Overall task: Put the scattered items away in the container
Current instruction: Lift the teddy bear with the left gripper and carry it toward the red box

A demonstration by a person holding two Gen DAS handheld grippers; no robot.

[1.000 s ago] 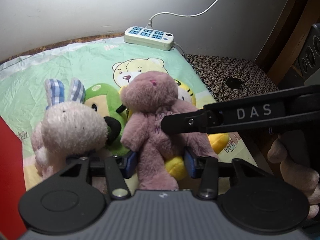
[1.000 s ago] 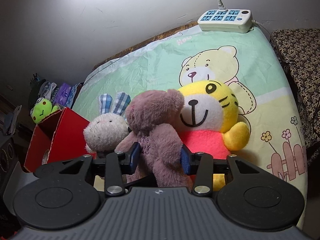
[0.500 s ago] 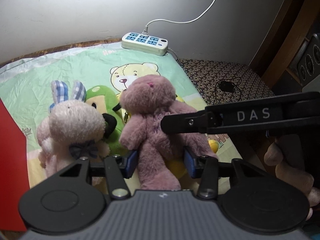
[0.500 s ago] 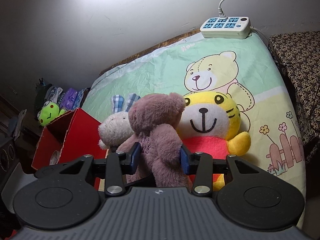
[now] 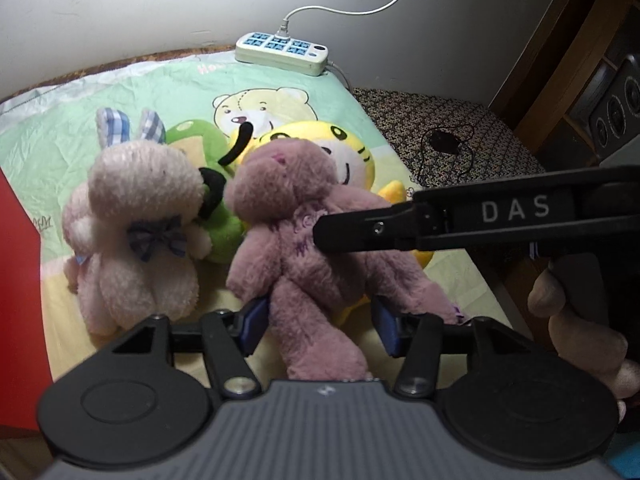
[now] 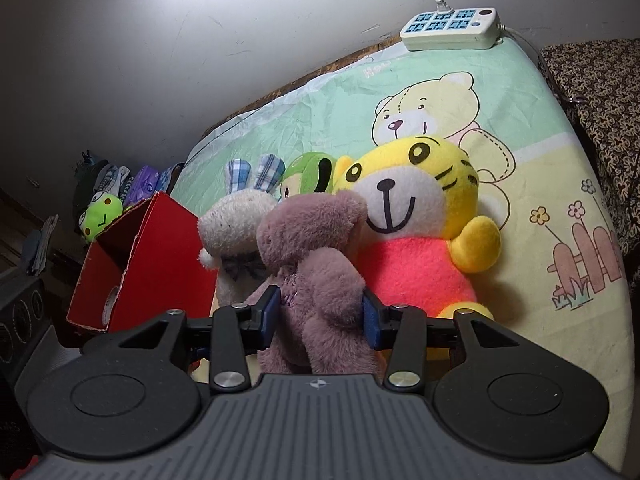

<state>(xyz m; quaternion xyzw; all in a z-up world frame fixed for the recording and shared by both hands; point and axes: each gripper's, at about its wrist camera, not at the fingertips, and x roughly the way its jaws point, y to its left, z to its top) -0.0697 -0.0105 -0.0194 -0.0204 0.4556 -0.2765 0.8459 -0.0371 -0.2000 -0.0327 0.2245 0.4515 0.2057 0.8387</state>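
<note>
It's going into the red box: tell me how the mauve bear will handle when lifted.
Likely floppy: the mauve bear has a plush body that squashes inside the right gripper. Probably light and won't roll; its loose limbs may dangle.

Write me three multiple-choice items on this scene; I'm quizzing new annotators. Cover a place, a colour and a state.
1. In the right wrist view, the red box sits:
A) left of the rabbit
B) right of the rabbit
C) on top of the rabbit

2. The rabbit's ears are:
A) plain red
B) blue checked
C) green

3. The right gripper is:
A) open and empty
B) out of view
C) shut on the purple bear

Answers:
1 A, the box's red wall stands just left of the rabbit.
2 B, both ears show a blue and white check.
3 C, both blue pads press into the bear's body.
</note>
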